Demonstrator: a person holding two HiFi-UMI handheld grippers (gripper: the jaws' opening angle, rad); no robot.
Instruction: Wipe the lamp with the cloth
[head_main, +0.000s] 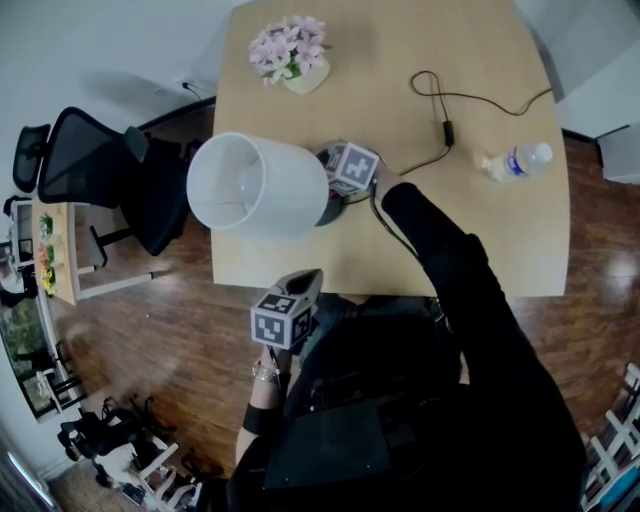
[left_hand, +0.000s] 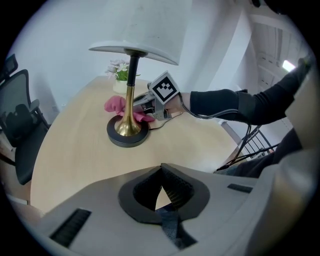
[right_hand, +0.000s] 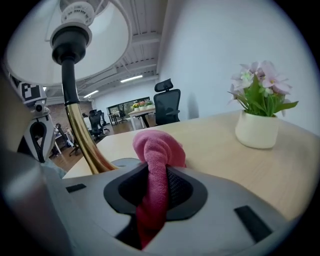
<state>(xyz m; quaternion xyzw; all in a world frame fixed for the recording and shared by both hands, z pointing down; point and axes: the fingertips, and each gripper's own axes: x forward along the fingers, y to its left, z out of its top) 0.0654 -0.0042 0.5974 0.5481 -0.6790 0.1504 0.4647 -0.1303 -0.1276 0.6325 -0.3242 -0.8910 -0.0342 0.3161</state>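
Pink cloth (right_hand: 159, 150) bulges up between the jaws of the right hand-held gripper (right_hand: 152, 192), which is clenched on a bunched fold of it, the loose end poking out past the tips. It looks soft, light and limp, so it should wrap and drag easily over a surface but gives no stiffness of its own; a grip on a gathered wad like this one seems the sensible hold. From the left gripper view the cloth sits low on the counter (head_main: 400, 240) just behind the lamp's base (left_hand: 128, 137), close to the brass stem (left_hand: 131, 95). The lamp (head_main: 255, 185) stands upright near the counter's left edge; its stem is thin, smooth and probably slippery, its white shade (left_hand: 137, 30) wide, likely thin-walled and easy to dent, and the dark round base looks like the heavy part. Pushing high on it could tip it, so steadying low on the stem or at the base seems safest. The left hand-held gripper (left_hand: 161, 192) hovers off the counter's near edge, jaws closed together on nothing. Farther out are a potted flower (right_hand: 256, 130), a black cable (head_main: 440, 100), a water bottle (head_main: 515, 162) and an office chair (head_main: 100, 170) on the floor.
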